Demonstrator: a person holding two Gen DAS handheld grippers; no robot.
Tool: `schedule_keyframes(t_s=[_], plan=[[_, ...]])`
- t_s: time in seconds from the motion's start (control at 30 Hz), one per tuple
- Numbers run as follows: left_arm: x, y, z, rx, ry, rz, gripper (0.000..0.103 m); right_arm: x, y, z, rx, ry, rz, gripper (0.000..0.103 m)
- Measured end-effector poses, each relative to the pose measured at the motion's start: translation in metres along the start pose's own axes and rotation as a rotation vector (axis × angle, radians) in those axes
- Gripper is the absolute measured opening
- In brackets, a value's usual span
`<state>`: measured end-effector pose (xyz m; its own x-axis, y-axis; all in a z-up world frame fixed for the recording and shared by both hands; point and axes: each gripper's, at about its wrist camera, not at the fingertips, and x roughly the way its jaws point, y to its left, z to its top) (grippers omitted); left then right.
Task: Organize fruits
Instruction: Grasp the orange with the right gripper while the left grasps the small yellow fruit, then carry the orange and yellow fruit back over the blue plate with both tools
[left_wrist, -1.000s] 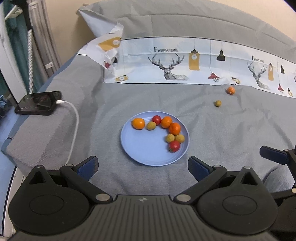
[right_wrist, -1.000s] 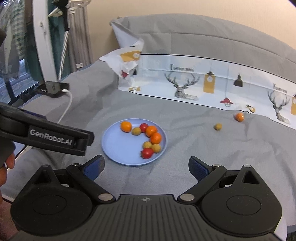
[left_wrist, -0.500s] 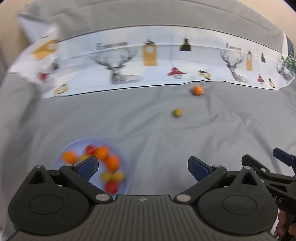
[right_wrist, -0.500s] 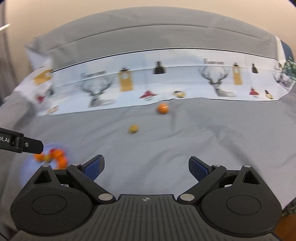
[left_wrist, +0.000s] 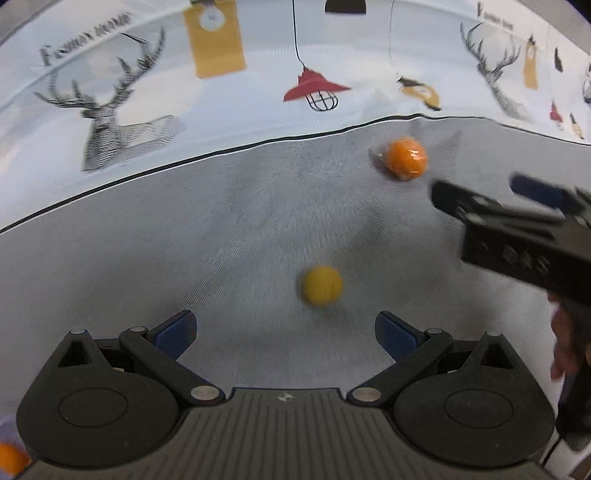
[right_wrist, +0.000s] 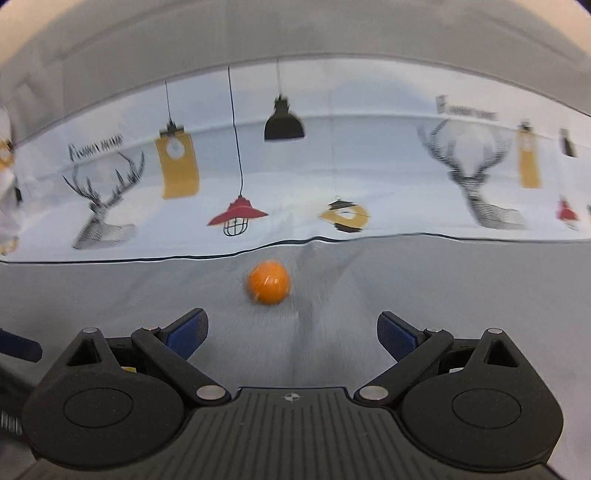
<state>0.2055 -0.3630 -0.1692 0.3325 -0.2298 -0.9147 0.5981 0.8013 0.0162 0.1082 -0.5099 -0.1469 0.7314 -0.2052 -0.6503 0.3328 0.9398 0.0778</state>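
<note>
Lying on the grey woven bedspread (left_wrist: 147, 258), a small round yellow fruit (left_wrist: 321, 285) sits just ahead of the left gripper (left_wrist: 286, 330), slightly right of the midline between its blue-padded fingers, which are spread wide and hold nothing. Farther off and to the right, a small round orange fruit (left_wrist: 405, 158) rests on the same grey cloth, close to the dark-edged border of the white printed fabric with deer heads and hanging lamps (left_wrist: 184, 92). In the right wrist view that orange fruit (right_wrist: 268, 281) lies just beyond the right gripper (right_wrist: 291, 334), a little left of centre between its fingers, which also stand wide apart and empty. Seen from the left, the right gripper's black body reaches in from the right edge, its tip near the orange fruit but apart from it, with part of a hand (left_wrist: 565, 350) under it. Both views are motion-blurred.
</note>
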Motion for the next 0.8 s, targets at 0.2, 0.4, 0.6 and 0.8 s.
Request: schedule_keyframes(t_s=[0.2, 0.4, 0.6, 0.8], plan=[[0.029, 0.006, 0.011, -0.004, -0.001, -0.035, 0.095, 0.075, -0.001, 0.010, -0.019, 0.047, 0.049, 0.097], [0.012, 0.008, 0.007, 0.030, -0.078, -0.130, 0.026, 0.083, 0.012, 0.001, -0.134, -0.015, 0.015, 0.038], [-0.035, 0.011, -0.010, 0.044, -0.134, -0.136, 0.026, 0.044, 0.006, -0.004, -0.053, -0.011, 0.003, 0.038], [-0.124, 0.017, -0.066, 0.007, -0.156, -0.163, 0.026, -0.056, 0.012, -0.018, -0.006, -0.072, 0.024, 0.038]])
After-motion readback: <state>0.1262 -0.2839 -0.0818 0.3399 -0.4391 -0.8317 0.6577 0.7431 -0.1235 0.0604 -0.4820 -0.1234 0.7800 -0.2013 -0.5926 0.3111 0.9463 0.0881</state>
